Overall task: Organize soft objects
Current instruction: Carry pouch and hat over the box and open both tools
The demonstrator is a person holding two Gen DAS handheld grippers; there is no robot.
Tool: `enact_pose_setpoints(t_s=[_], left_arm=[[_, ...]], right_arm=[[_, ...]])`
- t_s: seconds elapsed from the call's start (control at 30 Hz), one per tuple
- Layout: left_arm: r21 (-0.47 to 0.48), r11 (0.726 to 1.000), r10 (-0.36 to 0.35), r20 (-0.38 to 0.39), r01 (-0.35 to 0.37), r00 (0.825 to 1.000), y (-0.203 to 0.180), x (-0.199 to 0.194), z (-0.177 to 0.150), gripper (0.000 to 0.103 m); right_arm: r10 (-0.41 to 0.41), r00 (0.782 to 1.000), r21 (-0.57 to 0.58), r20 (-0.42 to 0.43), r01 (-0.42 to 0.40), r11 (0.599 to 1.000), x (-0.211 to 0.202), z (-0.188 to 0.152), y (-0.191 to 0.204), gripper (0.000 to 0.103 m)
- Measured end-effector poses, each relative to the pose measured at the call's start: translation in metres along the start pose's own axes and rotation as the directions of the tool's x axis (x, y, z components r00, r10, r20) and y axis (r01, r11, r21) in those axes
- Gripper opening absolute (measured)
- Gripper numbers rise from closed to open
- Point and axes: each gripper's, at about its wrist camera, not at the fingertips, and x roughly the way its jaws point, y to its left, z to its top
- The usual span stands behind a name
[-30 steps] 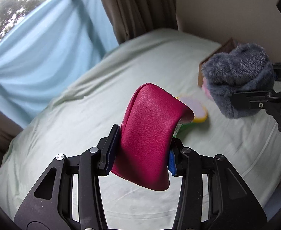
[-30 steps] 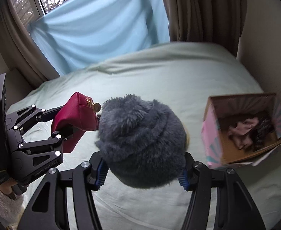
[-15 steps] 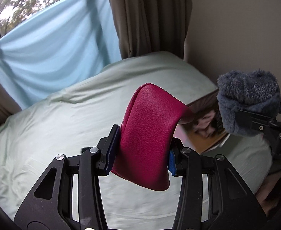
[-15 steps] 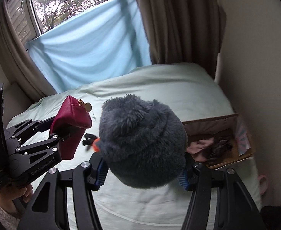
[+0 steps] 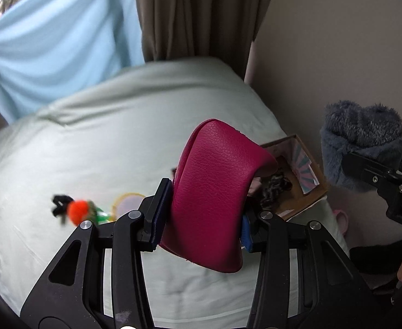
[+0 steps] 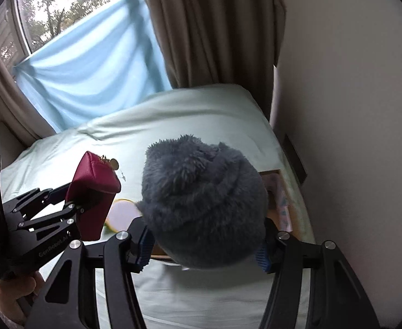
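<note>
My left gripper point(image 5: 201, 227) is shut on a magenta leather pouch point(image 5: 214, 186), which stands up between the pads above the bed. A gold zip pull hangs from the pouch point(image 6: 94, 189) in the right wrist view. My right gripper point(image 6: 203, 246) is shut on a grey fluffy hat point(image 6: 203, 203). The hat point(image 5: 360, 139) hangs at the right edge of the left wrist view, beside the wall. An open cardboard box point(image 5: 302, 192) with crumpled clothes inside sits on the bed's right edge. It lies behind the pouch and mostly under the hat, its edge point(image 6: 282, 192) showing.
The pale green bed point(image 5: 105, 137) fills the middle. On it lie an orange pom-pom toy point(image 5: 77, 211) and a round yellow-rimmed disc point(image 5: 127, 203). A blue cloth and brown curtain point(image 6: 206, 27) hang behind, a wall stands at the right. A hand point(image 6: 17, 288) holds the left gripper.
Both grippers have travelled to the bed's right side with their loads still held. The box now lies close under them, and the orange toy has come into the left wrist view.
</note>
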Motion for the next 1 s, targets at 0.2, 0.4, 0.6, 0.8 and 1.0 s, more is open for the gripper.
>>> enact_pose_setpoints(t_s=[0.2,0.4,0.6,0.8,1.0], left_arm=[[-0.078,0.997,-0.004,-0.128,-0.006,0.992,-0.019,0.063,0.002,0.04],[-0.139,0.989,0.012,-0.226,-0.044,0.974,-0.03,0.111,0.003,0.04],[-0.204,0.974,0.03,-0.319,-0.1,0.947,-0.027,0.158,-0.003,0.04],[-0.184,0.977,0.033,-0.386,-0.112,0.922,-0.036,0.191,-0.008,0.04],[-0.077,0.987,0.104,-0.372,-0.142,0.922,-0.048,0.189,-0.008,0.102]], right_arm=[[0.001,0.995,0.018,-0.103,0.001,1.0,0.053,0.015,-0.043,0.055],[0.009,0.981,0.022,-0.192,-0.005,1.0,0.102,0.019,-0.067,0.055],[0.045,0.955,0.03,-0.293,-0.038,0.999,0.154,0.016,-0.085,0.055],[0.088,0.921,0.088,-0.38,-0.059,0.994,0.192,0.005,-0.097,0.057],[0.123,0.918,0.14,-0.378,-0.074,0.987,0.207,0.008,-0.11,0.095]])
